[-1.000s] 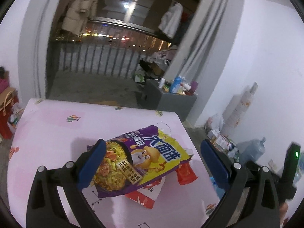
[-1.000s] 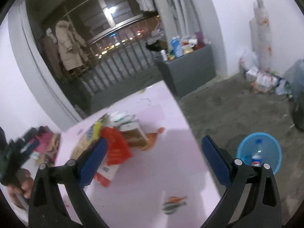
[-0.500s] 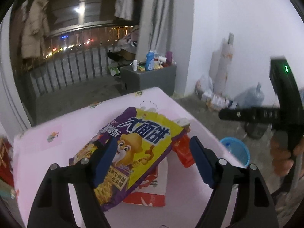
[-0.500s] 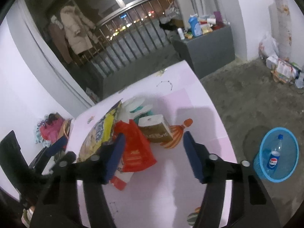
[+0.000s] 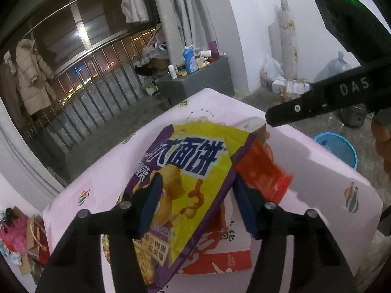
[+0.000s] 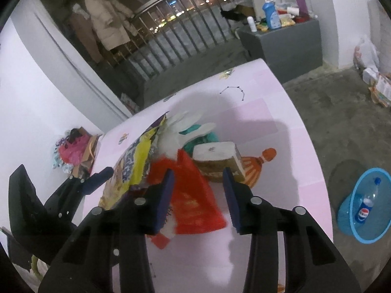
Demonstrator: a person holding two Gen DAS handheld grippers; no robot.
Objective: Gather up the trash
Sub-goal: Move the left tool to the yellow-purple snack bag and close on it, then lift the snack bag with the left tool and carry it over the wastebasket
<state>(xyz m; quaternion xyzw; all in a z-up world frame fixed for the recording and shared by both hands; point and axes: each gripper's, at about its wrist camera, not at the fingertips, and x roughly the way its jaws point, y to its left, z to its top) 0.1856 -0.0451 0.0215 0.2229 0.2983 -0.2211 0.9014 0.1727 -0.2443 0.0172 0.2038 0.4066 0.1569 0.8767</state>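
Right, both grippers are down over the heap of wrappers on the pink table, and nothing is lifted yet. The left gripper has its jaws half-narrowed and they have just been closing; the yellow-and-purple snack bag lies right between them, the left pad over its printed face, the right pad at its edge. Whether the pads actually pinch it, I cannot tell.

Over to the right gripper: its jaws have just been closing too, and the red wrapper sits between them, just ahead of the pads. The left pad looks to be touching it, the right pad stands apart, so no grip there as I read it.

Just beyond the right gripper's tips sits a small tan-and-white carton, and further ahead some white and teal packaging. Under the snack bag, near the left gripper, a red-and-white bag lies flat.

Off to the right gripper's side, well apart on the floor, the blue basket holds one cola bottle.

So my call: one piece is binned, the whole table pile remains.
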